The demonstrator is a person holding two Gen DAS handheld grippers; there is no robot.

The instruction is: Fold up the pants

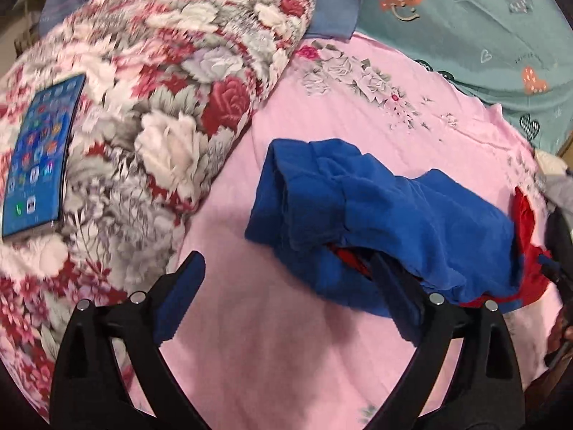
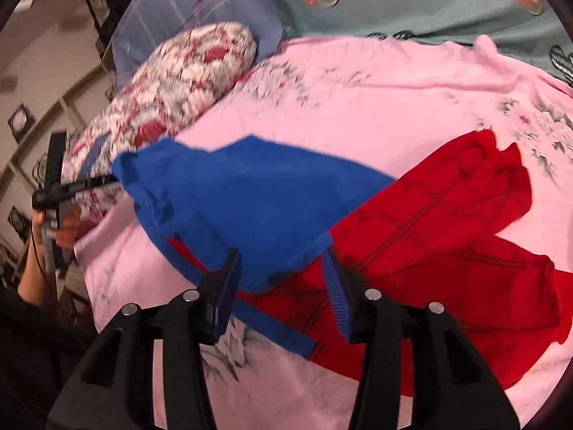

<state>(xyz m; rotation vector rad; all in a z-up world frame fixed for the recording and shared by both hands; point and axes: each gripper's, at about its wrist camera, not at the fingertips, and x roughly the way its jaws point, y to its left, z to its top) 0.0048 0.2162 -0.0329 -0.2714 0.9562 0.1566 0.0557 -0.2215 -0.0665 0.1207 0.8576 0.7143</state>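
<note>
The pants (image 1: 386,215) are blue and red, lying bunched on the pink bed sheet (image 1: 286,340). In the right wrist view the blue part (image 2: 243,197) is folded over the red part (image 2: 447,251). My left gripper (image 1: 286,279) is open, its right finger tucked at the near edge of the blue cloth, its left finger over bare sheet. It also shows in the right wrist view (image 2: 93,179) at the blue part's left end. My right gripper (image 2: 283,268) is open, with the jaws on either side of the blue fold's near edge.
A rolled floral blanket (image 1: 161,125) lies on the left with a lit phone (image 1: 39,154) on it. A teal heart-print cover (image 1: 483,25) and a blue pillow (image 1: 333,3) lie at the back. Pink sheet (image 2: 358,82) lies beyond the pants.
</note>
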